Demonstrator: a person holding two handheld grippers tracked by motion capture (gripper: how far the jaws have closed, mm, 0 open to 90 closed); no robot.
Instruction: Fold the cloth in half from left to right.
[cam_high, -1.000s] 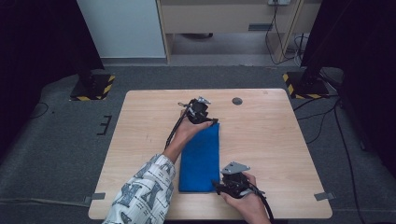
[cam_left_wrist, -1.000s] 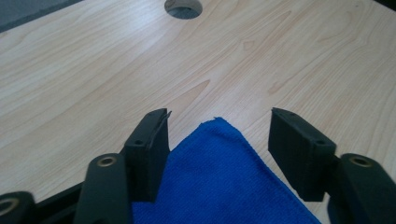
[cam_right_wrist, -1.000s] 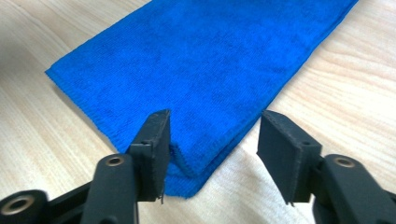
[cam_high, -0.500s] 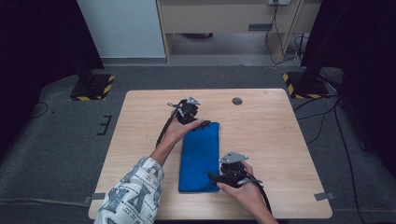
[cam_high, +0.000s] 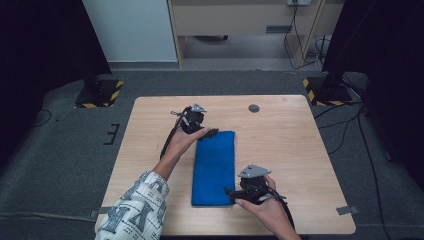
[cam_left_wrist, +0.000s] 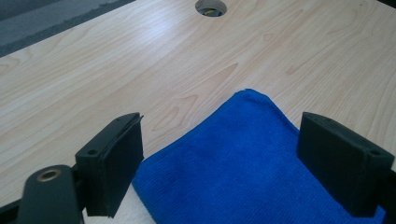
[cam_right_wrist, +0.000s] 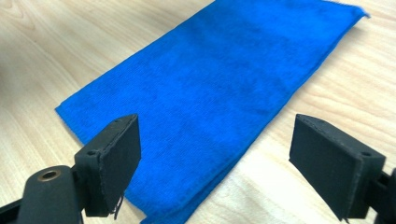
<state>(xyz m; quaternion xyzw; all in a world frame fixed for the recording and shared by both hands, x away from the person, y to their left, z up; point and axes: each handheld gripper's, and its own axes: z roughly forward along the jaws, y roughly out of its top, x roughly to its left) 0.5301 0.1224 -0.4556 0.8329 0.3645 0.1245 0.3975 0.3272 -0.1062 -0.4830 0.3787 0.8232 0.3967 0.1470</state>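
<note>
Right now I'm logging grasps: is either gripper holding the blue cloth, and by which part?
Nothing is held. The left gripper is open over the far end of the blue cloth; the right gripper is open over its near end.

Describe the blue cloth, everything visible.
The blue cloth is a bright blue, fuzzy, microfibre-looking towel, folded into a long narrow rectangle with layered edges showing at its near end. It lies flat on the wooden table, long axis running away from the person. The left hand-held gripper sits open at its far left corner; the right hand-held gripper is open at its near right corner. Neither visibly grips it.
</note>
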